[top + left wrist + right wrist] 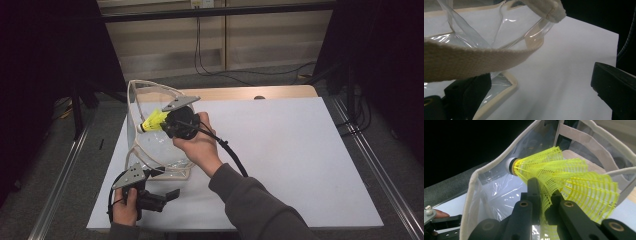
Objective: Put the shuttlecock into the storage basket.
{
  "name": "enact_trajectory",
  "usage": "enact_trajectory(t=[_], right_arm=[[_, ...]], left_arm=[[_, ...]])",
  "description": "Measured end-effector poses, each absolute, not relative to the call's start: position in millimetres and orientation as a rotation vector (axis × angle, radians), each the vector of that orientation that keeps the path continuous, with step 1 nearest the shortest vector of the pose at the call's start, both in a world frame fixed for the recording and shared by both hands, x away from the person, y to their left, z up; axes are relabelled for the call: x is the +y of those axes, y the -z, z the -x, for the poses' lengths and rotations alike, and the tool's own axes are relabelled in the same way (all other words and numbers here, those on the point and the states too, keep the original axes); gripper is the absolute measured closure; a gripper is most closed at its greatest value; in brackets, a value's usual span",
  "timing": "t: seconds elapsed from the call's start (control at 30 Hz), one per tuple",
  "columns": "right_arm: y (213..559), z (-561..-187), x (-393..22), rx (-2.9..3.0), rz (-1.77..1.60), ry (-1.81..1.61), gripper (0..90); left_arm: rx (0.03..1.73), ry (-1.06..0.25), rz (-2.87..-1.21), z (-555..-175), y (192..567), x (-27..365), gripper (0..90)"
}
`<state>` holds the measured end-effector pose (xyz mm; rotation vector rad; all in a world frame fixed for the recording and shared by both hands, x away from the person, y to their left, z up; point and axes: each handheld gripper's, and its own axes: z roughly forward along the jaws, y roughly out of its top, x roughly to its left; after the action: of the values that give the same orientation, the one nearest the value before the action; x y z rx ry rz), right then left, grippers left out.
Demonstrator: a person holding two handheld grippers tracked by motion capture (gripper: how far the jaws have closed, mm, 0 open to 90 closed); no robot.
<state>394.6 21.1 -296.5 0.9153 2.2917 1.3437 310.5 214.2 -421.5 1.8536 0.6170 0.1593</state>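
The counter (280,150) is covered by a plain white sheet, and a strip of light wood is left bare along its far edge, where a small dark notch is seen near the middle. The white surface is also seen in the left gripper view as a smooth, unmarked plane running to a dark edge. A clear plastic bag (150,145) with cream fabric trim and cream webbing handles is set directly on the counter at its left side, near the front corner. Its base is laid on the white sheet, and its walls are raised upright with the mouth open.
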Motion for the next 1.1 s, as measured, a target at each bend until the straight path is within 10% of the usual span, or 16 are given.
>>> enact_trajectory(t=[1.1], right_arm=[[314.7, -406.2, 40.3, 2.304, -0.984, -1.366, 86.0]], left_arm=[[0.621, -0.159, -1.849, -311.2, 421.9, 215.7, 3.1]])
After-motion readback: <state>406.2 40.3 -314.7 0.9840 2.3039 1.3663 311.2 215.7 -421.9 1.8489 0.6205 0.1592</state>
